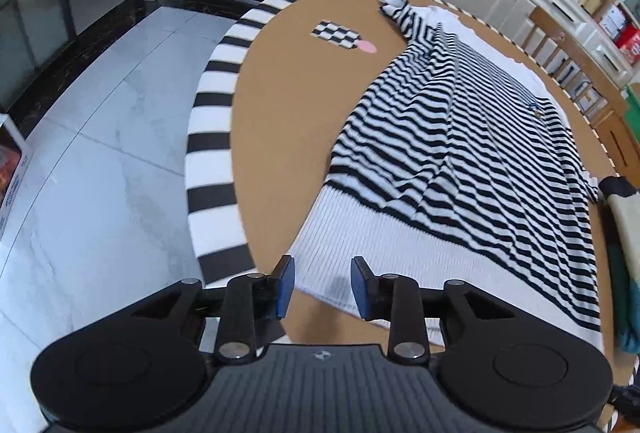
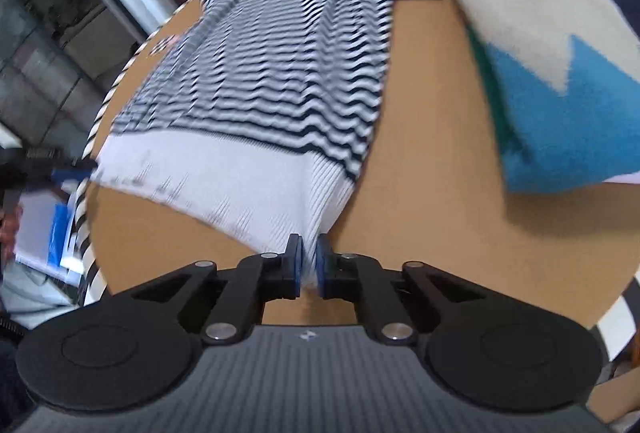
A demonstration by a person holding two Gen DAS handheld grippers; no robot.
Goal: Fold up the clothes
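Black-and-white striped knit sweater (image 1: 460, 137) flat on round brown table (image 1: 288, 105), long axis running hem-near to collar-far. Left gripper (image 1: 322, 287) parted, empty above white ribbed hem (image 1: 360, 245). Right gripper (image 2: 308, 265) pinching hem corner.

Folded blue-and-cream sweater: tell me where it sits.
In the right wrist view the folded sweater lies on the round table, upper right, right of the striped sweater.

No text, number or brand name is legible in either view. The left gripper's (image 1: 322, 287) grey ribbed body bears only a small round emblem without letters, as does the right gripper's (image 2: 308, 263). Print on the box (image 1: 10, 169) standing on the floor is too small to read.
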